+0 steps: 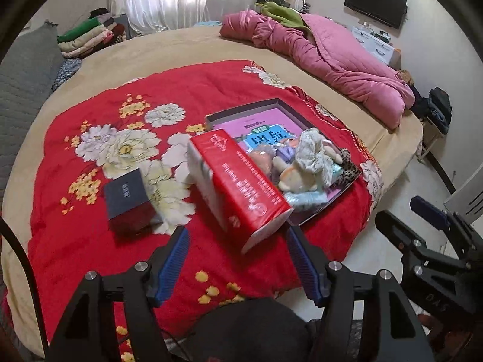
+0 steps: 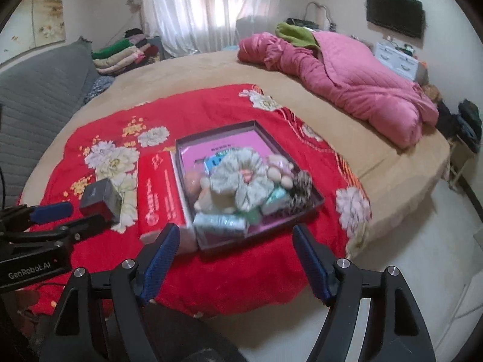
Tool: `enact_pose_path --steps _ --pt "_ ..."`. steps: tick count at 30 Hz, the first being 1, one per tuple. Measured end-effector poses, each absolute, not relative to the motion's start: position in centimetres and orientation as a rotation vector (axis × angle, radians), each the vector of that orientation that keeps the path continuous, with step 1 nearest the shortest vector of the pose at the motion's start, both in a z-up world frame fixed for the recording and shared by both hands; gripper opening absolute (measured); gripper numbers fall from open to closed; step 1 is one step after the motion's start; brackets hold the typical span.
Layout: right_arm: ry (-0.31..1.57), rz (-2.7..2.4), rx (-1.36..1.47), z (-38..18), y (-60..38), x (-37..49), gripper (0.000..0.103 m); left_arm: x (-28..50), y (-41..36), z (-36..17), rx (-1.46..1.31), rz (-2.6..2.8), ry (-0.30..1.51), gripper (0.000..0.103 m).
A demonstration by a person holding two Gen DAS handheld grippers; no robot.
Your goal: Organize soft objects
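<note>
Both pairs of jaws stood wide with nothing between them. The left gripper [image 1: 238,259] hung over the near edge of the red floral blanket [image 1: 90,232], just short of the red carton [image 1: 241,187]; the right gripper [image 2: 235,256] faced the shallow box [image 2: 314,194] holding the soft objects [image 2: 238,181]. Bare blanket lay left of the small dark box [image 1: 129,202]. The carton hid part of the shallow box, and the soft items were blurred.

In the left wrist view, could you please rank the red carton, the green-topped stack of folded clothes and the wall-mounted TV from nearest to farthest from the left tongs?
1. Red carton: just ahead of the left tongs, on the red quilt.
2. Stack of folded clothes: far left, beyond the bed.
3. TV: far right wall.
</note>
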State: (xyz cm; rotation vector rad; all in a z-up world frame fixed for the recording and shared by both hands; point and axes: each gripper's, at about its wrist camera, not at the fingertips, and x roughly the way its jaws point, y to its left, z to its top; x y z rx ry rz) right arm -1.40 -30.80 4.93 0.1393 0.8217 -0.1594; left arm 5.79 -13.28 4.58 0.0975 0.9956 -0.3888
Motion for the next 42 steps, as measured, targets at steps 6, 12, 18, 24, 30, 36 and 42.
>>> enact_pose_path --steps 6,12,18,24,30,36,42 --pt "0.815 -0.173 0.131 4.3 -29.1 -3.2 0.078 4.3 -11.8 3.8 0.104 -0.377 1.000 0.067" --pt "0.811 -0.168 0.139 4.3 -28.3 -4.2 0.078 3.3 -10.8 3.1 0.095 -0.365 1.009 0.067" --pt "0.809 -0.166 0.146 4.5 -27.8 -4.5 0.078 2.8 -10.5 3.2 0.092 -0.360 1.001 0.067" --pt "0.817 -0.162 0.154 4.3 -27.6 -4.7 0.078 2.8 -10.6 3.2 0.097 -0.357 1.001 0.067" --pt "0.816 -0.158 0.148 4.3 -27.6 -4.7 0.078 2.6 -10.9 3.2 0.106 -0.359 1.004 0.067" --pt "0.816 -0.158 0.150 4.2 -27.5 -4.8 0.078 2.5 -10.9 3.0 0.105 -0.358 1.006 0.067" --pt "0.821 -0.158 0.151 4.1 -27.6 -4.8 0.078 2.5 -11.0 2.7 0.103 -0.349 1.011 0.067"
